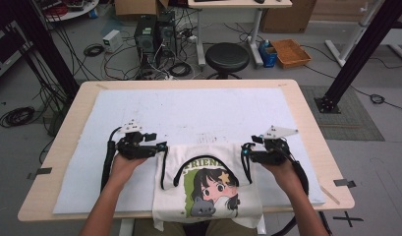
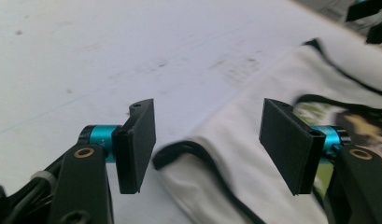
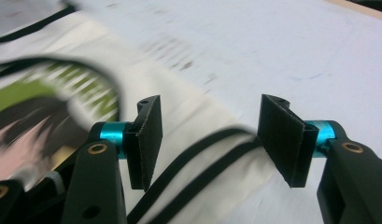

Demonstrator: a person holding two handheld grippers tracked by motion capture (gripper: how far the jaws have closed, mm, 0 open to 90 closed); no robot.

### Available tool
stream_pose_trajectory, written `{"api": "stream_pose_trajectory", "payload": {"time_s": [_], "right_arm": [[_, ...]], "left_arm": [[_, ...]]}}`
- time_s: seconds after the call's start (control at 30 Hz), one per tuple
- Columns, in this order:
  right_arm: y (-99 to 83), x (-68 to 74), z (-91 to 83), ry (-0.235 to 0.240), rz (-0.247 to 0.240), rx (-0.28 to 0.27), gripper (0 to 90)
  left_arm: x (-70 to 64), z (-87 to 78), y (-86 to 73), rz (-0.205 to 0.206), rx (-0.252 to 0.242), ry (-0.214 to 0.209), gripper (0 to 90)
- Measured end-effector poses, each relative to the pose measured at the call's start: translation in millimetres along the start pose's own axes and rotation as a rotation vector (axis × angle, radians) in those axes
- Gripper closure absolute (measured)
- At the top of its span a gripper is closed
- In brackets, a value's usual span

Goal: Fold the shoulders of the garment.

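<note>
A white sleeveless shirt (image 1: 208, 184) with black trim and a cartoon girl print lies at the table's near edge, its hem hanging over the front. My left gripper (image 1: 161, 146) is at the shirt's left shoulder, open, with the black-edged shoulder corner (image 2: 212, 158) lying between its jaws. At the right shoulder my right gripper (image 1: 245, 150) also stands open. The doubled black trim (image 3: 202, 163) of that shoulder runs between its jaws, with the green print (image 3: 25, 98) to the left.
A white sheet (image 1: 188, 113) covers the wooden table (image 1: 306, 113). On the floor beyond the far edge are a black stool (image 1: 227, 56), computer towers (image 1: 154, 34), cables and an orange tray (image 1: 290, 52). A black frame leg (image 1: 353, 54) stands at the right.
</note>
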State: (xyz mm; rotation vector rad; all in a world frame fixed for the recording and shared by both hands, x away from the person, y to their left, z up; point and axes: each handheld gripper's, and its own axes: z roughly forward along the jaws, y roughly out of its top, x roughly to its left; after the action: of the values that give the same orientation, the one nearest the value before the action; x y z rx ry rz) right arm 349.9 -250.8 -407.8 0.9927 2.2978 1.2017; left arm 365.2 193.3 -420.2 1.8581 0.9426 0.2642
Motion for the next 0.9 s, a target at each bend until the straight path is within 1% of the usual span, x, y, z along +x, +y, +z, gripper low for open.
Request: {"api": "stream_pose_trajectory", "payload": {"time_s": [0.03, 0.07, 0.1, 0.13, 0.17, 0.2, 0.23, 0.27, 0.3, 0.33, 0.37, 0.4, 0.43, 0.47, 0.5, 0.53, 0.57, 0.6, 0.63, 0.67, 0.7, 0.73, 0.8, 0.83, 0.87, 0.9], "right_arm": [[2.7, -3.3, 8.0, -0.01, 0.018, 0.012, 37.0], [5.6, -7.1, 18.7, -0.012, 0.036, 0.038, 37.0], [7.0, -10.4, 28.9, -0.013, 0.042, 0.074, 37.0], [6.8, -13.0, 38.3, -0.014, 0.041, 0.104, 37.5], [5.6, -15.2, 45.4, -0.012, 0.029, 0.148, 38.3], [3.5, -17.8, 50.5, -0.007, 0.019, 0.184, 39.6], [3.5, -17.8, 50.5, -0.007, 0.019, 0.184, 39.6], [-2.4, -23.1, 53.4, -0.003, 0.01, 0.24, 44.9], [-5.5, -26.3, 51.2, 0.027, 0.015, 0.223, 53.3], [-7.1, -28.1, 48.2, 0.039, 0.006, 0.219, 63.1], [-7.4, -28.4, 45.2, 0.064, -0.001, 0.227, 78.0], [-7.8, -28.2, 43.5, 0.085, -0.034, 0.228, 83.9], [-8.0, -27.0, 42.9, 0.082, -0.061, 0.228, 85.1], [-7.5, -27.2, 42.4, 0.081, -0.072, 0.229, 85.5], [-7.5, -27.2, 42.4, 0.081, -0.072, 0.229, 85.5], [-6.3, -31.7, 42.1, 0.05, -0.081, 0.197, 85.8], [-5.6, -33.6, 41.8, 0.039, -0.07, 0.183, 85.9], [-5.6, -33.6, 41.8, 0.039, -0.07, 0.183, 85.9], [-3.1, -40.6, 42.3, 0.013, -0.069, 0.15, 85.9], [-1.5, -42.9, 43.0, 0.008, -0.054, 0.14, 85.9], [-1.5, -42.9, 43.0, 0.008, -0.054, 0.14, 85.9], [0.4, -45.1, 44.0, 0.006, -0.062, 0.131, 85.9], [7.6, -46.6, 46.3, -0.011, -0.068, 0.094, 85.8], [10.2, -46.9, 46.9, -0.014, -0.066, 0.081, 85.9], [12.9, -46.8, 48.0, -0.021, -0.067, 0.077, 85.8], [14.8, -46.7, 50.3, -0.026, -0.073, 0.07, 85.8]], "left_arm": [[7.8, 13.3, 2.3, -0.009, 0.043, 0.016, 36.2], [11.4, 20.4, 1.9, -0.013, 0.068, 0.023, 36.3], [11.4, 20.4, 1.9, -0.013, 0.068, 0.023, 36.1], [13.7, 26.4, 0.8, -0.008, 0.096, 0.025, 35.9], [14.8, 31.4, -1.2, 0.004, 0.121, 0.03, 36.0], [18.1, 37.3, -5.7, 0.027, 0.186, 0.023, 36.0], [18.1, 37.3, -5.7, 0.027, 0.186, 0.023, 36.1], [18.5, 37.9, -7.1, 0.035, 0.191, 0.022, 40.1], [19.2, 36.2, -6.3, 0.052, 0.195, 0.021, 56.0], [19.1, 33.5, -7.0, 0.085, 0.205, -0.038, 79.0], [19.1, 33.5, -7.0, 0.085, 0.205, -0.038, 83.0], [19.9, 32.2, -6.5, 0.067, 0.202, -0.04, 84.6], [21.4, 30.5, -6.3, 0.048, 0.185, -0.047, 85.1], [23.8, 27.5, -5.7, 0.021, 0.156, -0.043, 85.3], [25.9, 24.3, -5.2, -0.021, 0.111, -0.044, 85.3], [28.9, 20.0, -3.7, -0.045, 0.073, -0.042, 85.5], [30.8, 16.0, -1.6, -0.066, 0.029, -0.032, 85.6], [30.8, 16.0, -1.6, -0.066, 0.029, -0.032, 85.6], [32.4, 14.3, -0.4, -0.079, -0.009, -0.011, 85.6], [32.4, 14.3, -0.4, -0.079, -0.009, -0.011, 85.6], [33.3, 14.4, -0.2, -0.084, -0.018, 0.008, 85.6], [34.9, 15.4, -0.7, -0.089, -0.029, 0.017, 85.6], [38.5, 17.3, -2.0, -0.102, -0.035, 0.043, 85.5], [42.3, 19.0, -3.8, -0.119, -0.044, 0.053, 85.5], [42.3, 19.0, -3.8, -0.119, -0.044, 0.053, 85.4], [43.7, 19.9, -4.6, -0.13, -0.047, 0.06, 85.3]]}}
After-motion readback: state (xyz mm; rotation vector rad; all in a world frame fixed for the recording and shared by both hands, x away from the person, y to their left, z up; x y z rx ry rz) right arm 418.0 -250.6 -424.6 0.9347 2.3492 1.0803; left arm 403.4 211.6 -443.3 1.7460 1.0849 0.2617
